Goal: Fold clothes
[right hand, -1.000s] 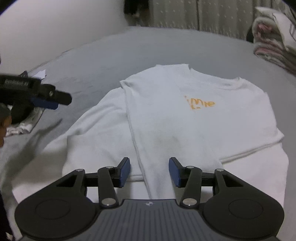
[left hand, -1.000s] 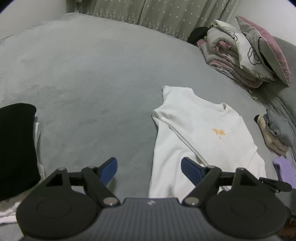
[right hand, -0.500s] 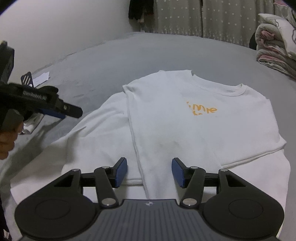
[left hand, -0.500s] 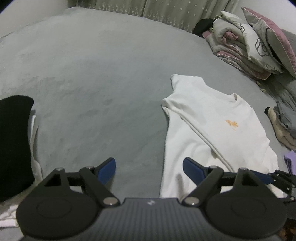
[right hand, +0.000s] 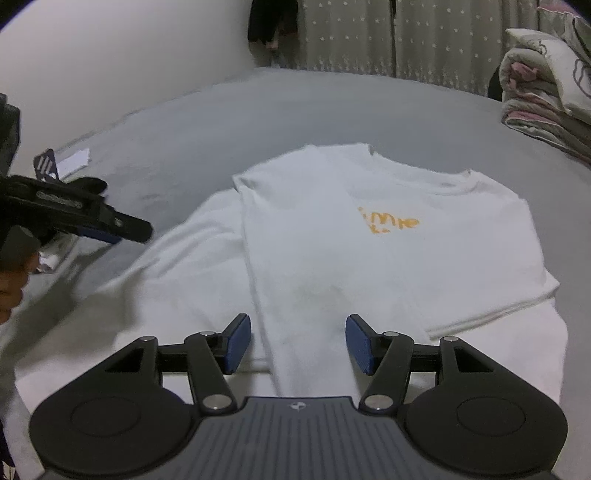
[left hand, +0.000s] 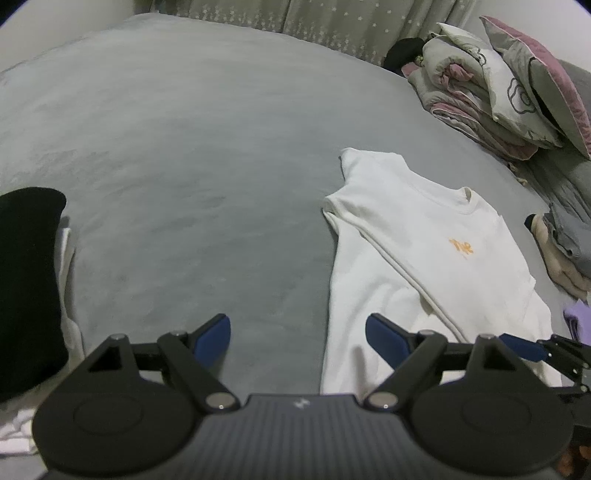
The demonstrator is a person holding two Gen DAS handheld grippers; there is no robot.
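over the white t-shirt, right gripper fingers have just been opening, empty.

grey bedspread | starred curtain | bedding pile far right
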